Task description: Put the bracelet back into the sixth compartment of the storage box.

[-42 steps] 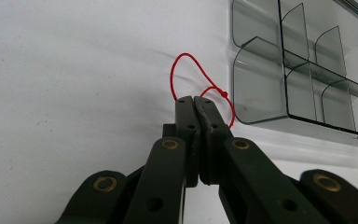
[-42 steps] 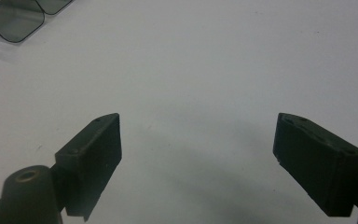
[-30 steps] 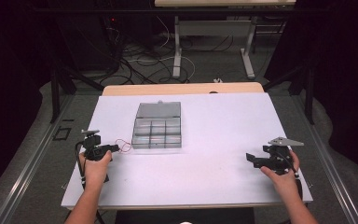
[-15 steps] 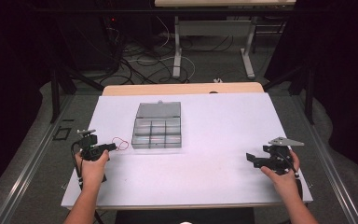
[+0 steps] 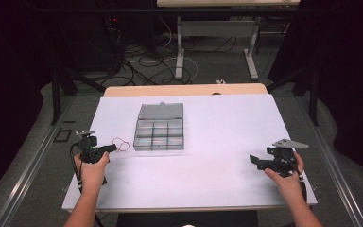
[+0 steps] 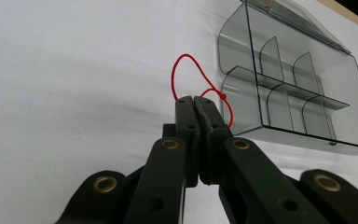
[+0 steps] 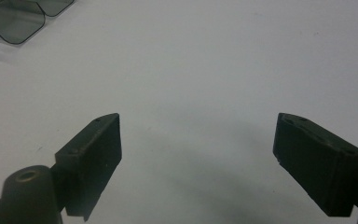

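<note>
Red thread (image 6: 186,70), a thin loop of string with a tiny knot or bead on it, is pinched between the shut jaws of the left gripper (image 5: 108,149), just off the near-left corner of the smoky clear plastic organiser box (image 5: 159,134) with its lid flipped open. That box is used as the landmark: the loop is seen hanging just beside its near-left side, over the white table top (image 5: 217,123), apparently not touching the wall, though that can't be told for sure. The right gripper (image 7: 198,154) is parked well off to the box's near-right, jaws spread wide with nothing between them. Best guess is the thread is meant to be dropped into one of the compartments. To get that done cleanly, the pinch should be kept firm, the loop lifted clear of the front wall before being carried over, and the release saved until the whole loop dangles inside a single cell. Otherwise the string could easily get draped across a divider.
</note>
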Demonstrator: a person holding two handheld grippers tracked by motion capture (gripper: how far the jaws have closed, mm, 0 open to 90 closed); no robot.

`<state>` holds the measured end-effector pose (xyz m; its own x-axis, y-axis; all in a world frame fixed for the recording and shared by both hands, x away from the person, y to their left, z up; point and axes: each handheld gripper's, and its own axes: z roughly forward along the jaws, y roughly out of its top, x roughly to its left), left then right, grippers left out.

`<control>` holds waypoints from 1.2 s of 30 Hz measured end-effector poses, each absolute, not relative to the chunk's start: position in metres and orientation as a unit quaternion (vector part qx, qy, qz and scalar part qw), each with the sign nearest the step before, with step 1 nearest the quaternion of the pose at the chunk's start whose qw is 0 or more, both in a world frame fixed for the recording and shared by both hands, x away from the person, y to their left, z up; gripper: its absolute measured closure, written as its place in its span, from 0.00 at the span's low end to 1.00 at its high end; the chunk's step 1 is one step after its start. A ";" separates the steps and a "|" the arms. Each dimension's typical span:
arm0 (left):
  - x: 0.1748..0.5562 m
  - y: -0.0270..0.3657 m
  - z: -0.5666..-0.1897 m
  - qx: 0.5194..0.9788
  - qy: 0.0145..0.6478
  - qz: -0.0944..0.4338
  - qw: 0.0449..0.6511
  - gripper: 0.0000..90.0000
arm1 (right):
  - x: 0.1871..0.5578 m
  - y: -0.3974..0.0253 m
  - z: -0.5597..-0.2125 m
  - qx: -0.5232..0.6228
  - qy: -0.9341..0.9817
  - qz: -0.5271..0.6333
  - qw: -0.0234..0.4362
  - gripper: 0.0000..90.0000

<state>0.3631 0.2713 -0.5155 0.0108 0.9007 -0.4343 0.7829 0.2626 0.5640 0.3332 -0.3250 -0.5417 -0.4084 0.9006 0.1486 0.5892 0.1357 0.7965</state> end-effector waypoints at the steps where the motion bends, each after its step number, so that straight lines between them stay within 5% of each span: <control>1: 0.363 0.271 -0.515 0.601 0.697 0.079 0.382 1.00 | 0.333 -0.325 -0.542 0.510 0.730 0.414 0.189 0.17; 36: 0.352 0.244 -0.502 0.630 0.656 0.078 0.408 1.00 | 0.334 -0.325 -0.541 0.499 0.734 0.414 0.201 0.17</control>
<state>0.3523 0.2435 -0.5018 0.1260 0.8907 -0.4367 0.7626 0.1945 0.6169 0.3337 -0.3246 -0.5407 -0.4219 0.8989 0.1181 0.5660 0.1594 0.8089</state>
